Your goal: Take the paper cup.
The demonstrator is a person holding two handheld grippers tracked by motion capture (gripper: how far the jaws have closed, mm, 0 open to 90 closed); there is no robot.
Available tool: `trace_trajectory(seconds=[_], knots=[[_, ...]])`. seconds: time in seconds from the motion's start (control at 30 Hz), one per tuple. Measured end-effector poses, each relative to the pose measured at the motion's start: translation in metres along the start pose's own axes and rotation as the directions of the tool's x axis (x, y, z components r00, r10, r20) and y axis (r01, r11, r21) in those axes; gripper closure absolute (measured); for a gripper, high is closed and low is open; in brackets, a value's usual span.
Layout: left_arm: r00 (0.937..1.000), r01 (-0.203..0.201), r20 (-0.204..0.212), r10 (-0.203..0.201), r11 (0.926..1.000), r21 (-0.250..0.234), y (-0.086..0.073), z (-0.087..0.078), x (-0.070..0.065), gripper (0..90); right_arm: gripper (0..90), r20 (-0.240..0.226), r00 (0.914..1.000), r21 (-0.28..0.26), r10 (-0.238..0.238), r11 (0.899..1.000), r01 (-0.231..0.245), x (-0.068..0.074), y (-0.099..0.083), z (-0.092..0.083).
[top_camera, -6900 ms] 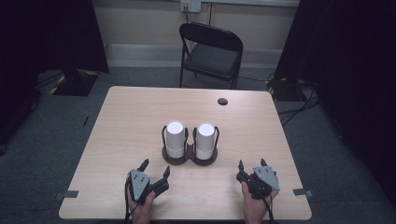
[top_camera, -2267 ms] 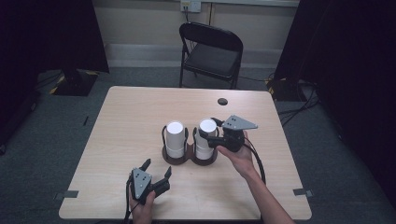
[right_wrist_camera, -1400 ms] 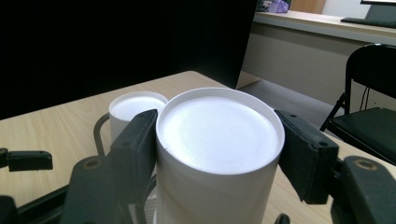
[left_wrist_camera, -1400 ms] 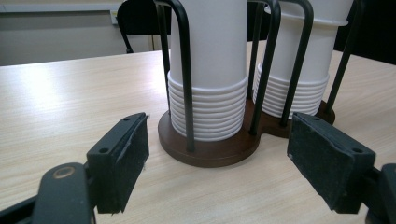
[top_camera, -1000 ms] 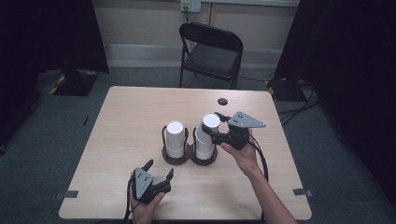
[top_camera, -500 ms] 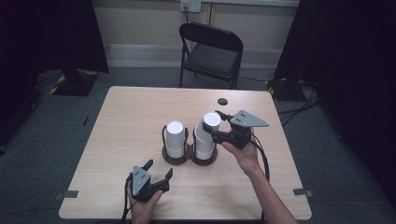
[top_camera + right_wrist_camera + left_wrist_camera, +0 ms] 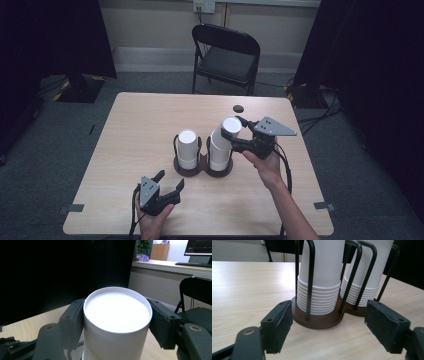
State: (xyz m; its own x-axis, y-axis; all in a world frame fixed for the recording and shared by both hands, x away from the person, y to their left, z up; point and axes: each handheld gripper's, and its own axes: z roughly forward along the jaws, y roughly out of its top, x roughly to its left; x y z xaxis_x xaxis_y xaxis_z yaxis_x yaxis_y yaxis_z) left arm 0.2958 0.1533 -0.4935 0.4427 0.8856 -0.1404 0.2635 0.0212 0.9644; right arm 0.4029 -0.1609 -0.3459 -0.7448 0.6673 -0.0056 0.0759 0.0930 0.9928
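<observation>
Two stacks of white paper cups stand in a brown holder [image 7: 190, 171] with black wire rods: the left stack [image 7: 187, 147] and the right stack [image 7: 219, 154]. My right gripper [image 7: 233, 131] is shut on the top cup [image 7: 231, 123] of the right stack, which is raised and tilted off the stack. In the right gripper view both pads clamp the sides of that cup [image 7: 117, 307]. My left gripper [image 7: 170, 179] rests near the table's front edge, open. Its jaws have just been closing a little, with nothing between them. The left gripper view faces the holder [image 7: 317, 321] and the left stack [image 7: 322, 277].
A black folding chair [image 7: 227, 55] stands behind the table. A small black disc [image 7: 238, 108] lies near the far edge of the light wooden table [image 7: 140, 120]. Dark curtains hang on both sides.
My right gripper came up from the table's front, closed on the top cup of the right stack, and has lifted and tilted it slightly. The left gripper stayed in place.
</observation>
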Motion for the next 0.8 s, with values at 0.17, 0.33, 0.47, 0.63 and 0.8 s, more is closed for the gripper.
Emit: trace_trajectory(seconds=[0.17,0.33,0.47,0.63,0.8], knots=[[0.9975,-0.024,0.067,0.025,0.9995,-0.019,0.002,-0.001,-0.002,26.3,33.8,-0.001,0.9998,0.004,0.019,1.000,-0.019,0.000,0.004,-0.009],[0.9957,-0.033,0.087,0.035,0.9992,-0.021,0.006,0.001,-0.007,27.5,33.8,-0.015,0.9992,0.002,0.037,0.999,-0.037,-0.001,0.005,-0.019],[0.9941,-0.048,0.095,0.051,0.9982,-0.035,0.011,0.002,-0.011,27.8,33.8,-0.023,0.9981,-0.009,0.057,0.998,-0.058,-0.002,0.007,-0.027],[0.9923,-0.044,0.113,0.050,0.9973,-0.058,0.016,0.004,-0.017,29.4,33.8,-0.034,0.9957,0.001,0.086,0.996,-0.086,-0.002,0.006,-0.036],[0.9899,-0.041,0.132,0.050,0.9969,-0.067,0.018,0.006,-0.022,29.8,33.8,-0.059,0.9919,0.004,0.112,0.994,-0.112,0.000,0.006,-0.042]])
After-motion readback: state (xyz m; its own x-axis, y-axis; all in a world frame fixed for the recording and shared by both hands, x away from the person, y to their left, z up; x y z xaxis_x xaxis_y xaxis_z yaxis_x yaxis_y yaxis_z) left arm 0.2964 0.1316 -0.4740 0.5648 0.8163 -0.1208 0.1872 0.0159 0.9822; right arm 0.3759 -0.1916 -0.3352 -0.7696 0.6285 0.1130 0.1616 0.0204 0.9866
